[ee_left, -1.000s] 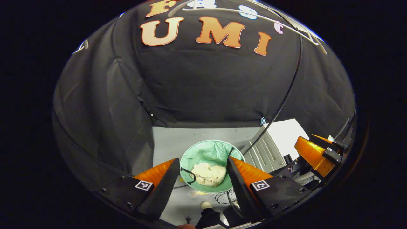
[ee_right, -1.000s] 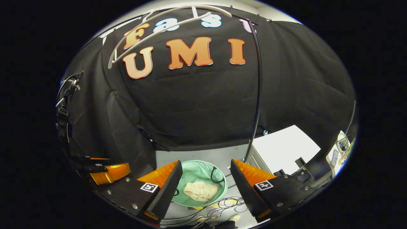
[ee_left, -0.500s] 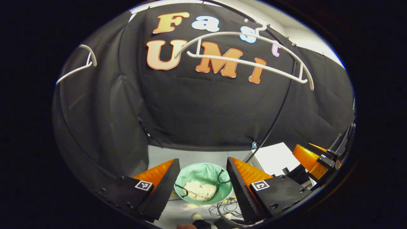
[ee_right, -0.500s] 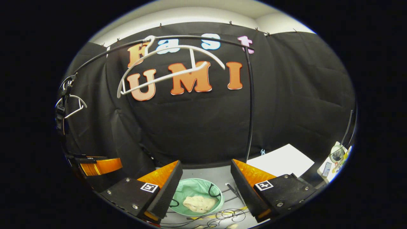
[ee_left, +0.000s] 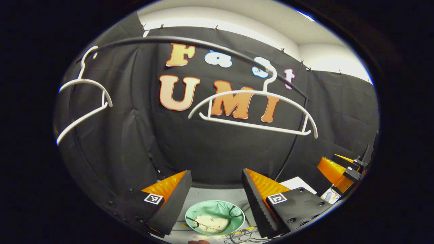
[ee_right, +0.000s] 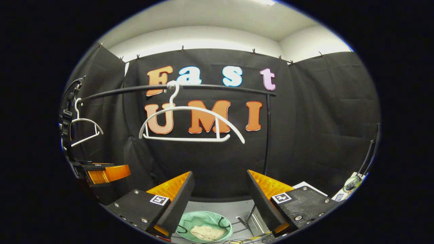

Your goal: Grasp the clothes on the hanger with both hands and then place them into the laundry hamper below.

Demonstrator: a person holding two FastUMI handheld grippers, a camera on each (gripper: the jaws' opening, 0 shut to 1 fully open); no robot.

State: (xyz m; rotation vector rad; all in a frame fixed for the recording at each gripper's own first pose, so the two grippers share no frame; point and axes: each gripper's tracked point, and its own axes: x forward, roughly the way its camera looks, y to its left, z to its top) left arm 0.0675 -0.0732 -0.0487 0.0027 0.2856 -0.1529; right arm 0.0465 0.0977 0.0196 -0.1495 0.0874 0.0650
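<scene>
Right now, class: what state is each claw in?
Left claw: open, holding nothing.
Right claw: open, holding nothing.

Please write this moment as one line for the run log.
jaws: both open, empty | clothes: in hamper | hangers: bare on rail

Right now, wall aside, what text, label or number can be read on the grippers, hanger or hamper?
No readable text.
Left gripper: square coded markers, no words.
Right gripper: the same.
White hanger, green hamper: nothing written.
Small items at right edge: too small to read.
</scene>
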